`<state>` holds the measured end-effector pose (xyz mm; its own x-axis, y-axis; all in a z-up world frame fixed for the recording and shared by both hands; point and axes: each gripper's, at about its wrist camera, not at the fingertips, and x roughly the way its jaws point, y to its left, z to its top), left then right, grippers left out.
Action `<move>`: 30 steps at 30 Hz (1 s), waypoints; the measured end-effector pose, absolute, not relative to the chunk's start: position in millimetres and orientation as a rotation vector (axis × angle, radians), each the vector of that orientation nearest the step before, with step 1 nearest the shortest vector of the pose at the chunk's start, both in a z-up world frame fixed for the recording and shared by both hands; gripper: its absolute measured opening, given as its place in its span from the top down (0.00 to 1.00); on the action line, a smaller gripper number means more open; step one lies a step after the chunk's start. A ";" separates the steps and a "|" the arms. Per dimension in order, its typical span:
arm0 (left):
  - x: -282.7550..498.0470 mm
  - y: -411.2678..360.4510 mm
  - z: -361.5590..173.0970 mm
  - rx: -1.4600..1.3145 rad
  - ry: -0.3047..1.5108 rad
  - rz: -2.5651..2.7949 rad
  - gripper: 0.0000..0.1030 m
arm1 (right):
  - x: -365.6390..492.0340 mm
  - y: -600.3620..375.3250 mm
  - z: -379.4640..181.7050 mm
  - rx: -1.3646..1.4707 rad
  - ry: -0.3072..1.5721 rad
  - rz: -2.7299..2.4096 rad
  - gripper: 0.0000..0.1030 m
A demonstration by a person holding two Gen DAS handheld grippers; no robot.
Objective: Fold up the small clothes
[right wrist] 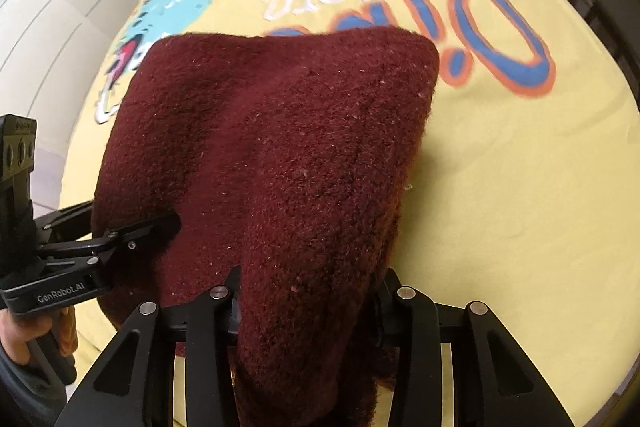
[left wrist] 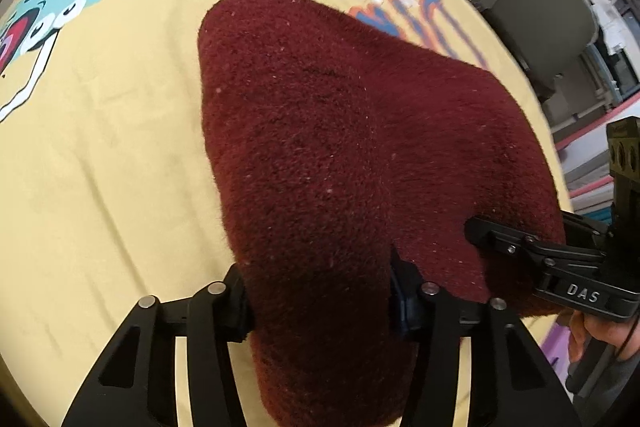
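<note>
Left wrist view puts the maroon fleece garment (left wrist: pixel 340 155) right before us — lifted by its near edge, far end sagging onto the yellow printed sheet (left wrist: pixel 100 167). Our left gripper (left wrist: pixel 320 303) is clamped on that edge, and our right gripper (right wrist: pixel 308 303) pinches it just beside. We judge a fold is mid-carry — laying down and flattening remain.

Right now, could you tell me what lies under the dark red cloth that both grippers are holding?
The yellow printed sheet lies beneath the dark red cloth; part of its lettering disappears under it. Anything else under the cloth is hidden.
</note>
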<state>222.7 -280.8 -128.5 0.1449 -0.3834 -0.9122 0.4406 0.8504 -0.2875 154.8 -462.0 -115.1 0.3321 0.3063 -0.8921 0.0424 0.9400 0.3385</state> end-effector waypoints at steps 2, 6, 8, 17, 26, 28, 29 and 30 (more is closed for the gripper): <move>220.8 -270.4 -111.9 0.051 1.263 -0.621 0.57 | 155.2 -450.1 -103.8 0.320 1.207 0.196 0.59; 221.7 -241.2 -86.7 0.037 1.214 -0.632 0.57 | 166.0 -416.9 -84.7 0.313 1.171 0.243 0.59; 222.2 -219.2 -74.1 0.044 1.182 -0.621 0.57 | 171.0 -395.2 -80.5 0.301 1.164 0.266 0.59; 214.3 -141.8 -94.9 -0.006 1.211 -0.526 0.56 | 186.0 -322.8 -131.0 0.244 1.280 0.225 0.55; 206.8 -129.0 -141.0 -0.037 1.250 -0.468 0.39 | 185.0 -330.8 -138.5 0.278 1.265 0.184 0.34; 207.3 -126.6 -138.0 -0.029 1.264 -0.449 0.35 | 181.0 -336.3 -125.8 0.243 1.239 0.161 0.29; 206.2 -124.5 -135.0 -0.027 1.271 -0.440 0.35 | 180.0 -338.1 -119.7 0.227 1.226 0.152 0.26; 206.3 -122.7 -131.9 -0.026 1.275 -0.434 0.34 | 176.9 -339.3 -114.6 0.216 1.214 0.147 0.23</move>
<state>206.3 -122.7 -131.9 0.2221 -0.3280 -0.9182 0.2997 0.9191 -0.2558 176.9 -339.3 -114.6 0.3436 0.2268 -0.9113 0.0029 0.9701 0.2425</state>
